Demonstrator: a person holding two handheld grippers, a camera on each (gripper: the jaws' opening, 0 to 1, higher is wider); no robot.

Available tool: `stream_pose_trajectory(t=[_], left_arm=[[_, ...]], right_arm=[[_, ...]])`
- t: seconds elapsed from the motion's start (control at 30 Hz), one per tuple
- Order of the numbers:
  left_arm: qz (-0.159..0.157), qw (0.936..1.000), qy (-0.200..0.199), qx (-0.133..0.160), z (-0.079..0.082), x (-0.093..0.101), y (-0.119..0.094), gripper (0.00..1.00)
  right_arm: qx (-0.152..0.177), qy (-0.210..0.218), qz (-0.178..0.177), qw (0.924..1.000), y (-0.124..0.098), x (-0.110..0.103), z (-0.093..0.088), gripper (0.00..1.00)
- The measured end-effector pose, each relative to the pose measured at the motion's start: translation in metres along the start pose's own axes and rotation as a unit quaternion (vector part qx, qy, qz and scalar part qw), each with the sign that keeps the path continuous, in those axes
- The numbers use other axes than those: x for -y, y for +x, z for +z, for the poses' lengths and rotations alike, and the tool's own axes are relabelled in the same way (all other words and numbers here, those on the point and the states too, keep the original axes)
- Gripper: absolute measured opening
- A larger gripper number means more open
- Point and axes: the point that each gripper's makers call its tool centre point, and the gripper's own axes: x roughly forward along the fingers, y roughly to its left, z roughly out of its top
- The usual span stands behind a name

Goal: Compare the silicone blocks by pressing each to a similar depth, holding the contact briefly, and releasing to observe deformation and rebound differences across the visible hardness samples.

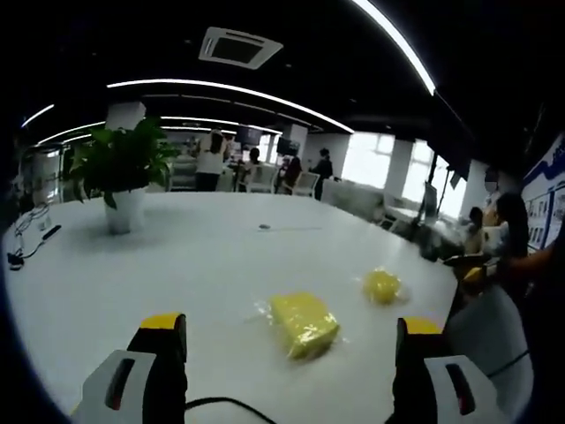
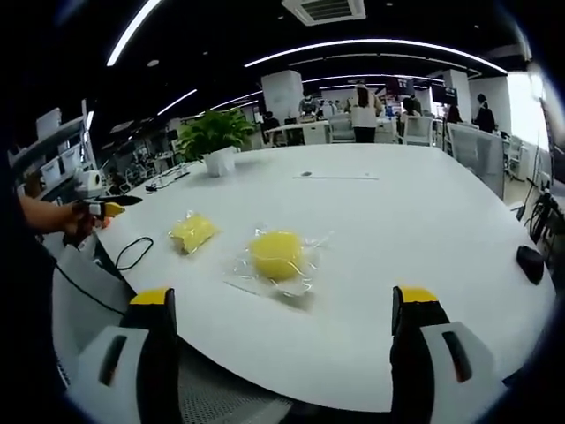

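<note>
Big white table in a busy office holds two yellow soft blocks, each inside a clear plastic wrap. A potted plant stands far across the table, and people sit and stand at the back of the room.

Seen from the left gripper view, the left gripper has its jaws wide apart and holds nothing. The square yellow block lies just ahead of it, between the two jaws and a bit up. The round yellow block sits farther out, toward the right jaw.

Seen from the right gripper view, the right gripper is also spread wide with nothing in it. The round yellow block lies right in front, between the jaws. The square yellow block is farther off to the left. A black cable curls near the table edge on that side.

Neither block is being pressed yet, so I think the testing has not begun.

What could go wrong? The wrap looks slippery, so a block may slide away when pushed. Pushing off-center could tip it sideways. The round one sits near the table edge and might get knocked off. Pressing one block harder than the other would make the compare unfair.
</note>
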Motion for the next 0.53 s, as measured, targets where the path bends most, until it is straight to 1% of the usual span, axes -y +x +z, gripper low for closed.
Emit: stream_pose_trajectory(t=[0.1, 0.17, 0.27, 0.33, 0.4, 0.53], left_arm=[[-0.003, 1.0000, 0.002, -0.007, -0.0011, 0.0006, 0.0026, 1.00], [-0.002, 1.0000, 0.001, -0.006, 0.0000, 0.0012, 0.0036, 1.00], [-0.001, 1.0000, 0.002, 0.004, 0.0046, 0.0024, 0.0048, 1.00], [-0.003, 1.0000, -0.003, -0.001, 0.0028, 0.0038, 0.0057, 1.00], [0.002, 1.0000, 0.005, -0.002, 0.0018, 0.0007, 0.0060, 1.00], [0.008, 1.0000, 0.000, 0.002, 0.0030, -0.0022, 0.0049, 1.00]], right_arm=[[-0.001, 0.003, -0.001, 1.0000, -0.0009, 0.0001, -0.0002, 0.95], [0.000, 0.003, 0.000, 1.0000, -0.0010, -0.0002, 0.0002, 0.95], [0.003, 0.006, -0.004, 1.0000, -0.0011, 0.0004, 0.0013, 0.95], [0.003, 0.007, -0.006, 1.0000, -0.0008, 0.0009, 0.0012, 0.95], [0.005, 0.007, -0.008, 0.9999, -0.0008, 0.0019, 0.0011, 0.95], [0.007, 0.015, -0.013, 0.9998, -0.0027, 0.0039, -0.0009, 0.96]])
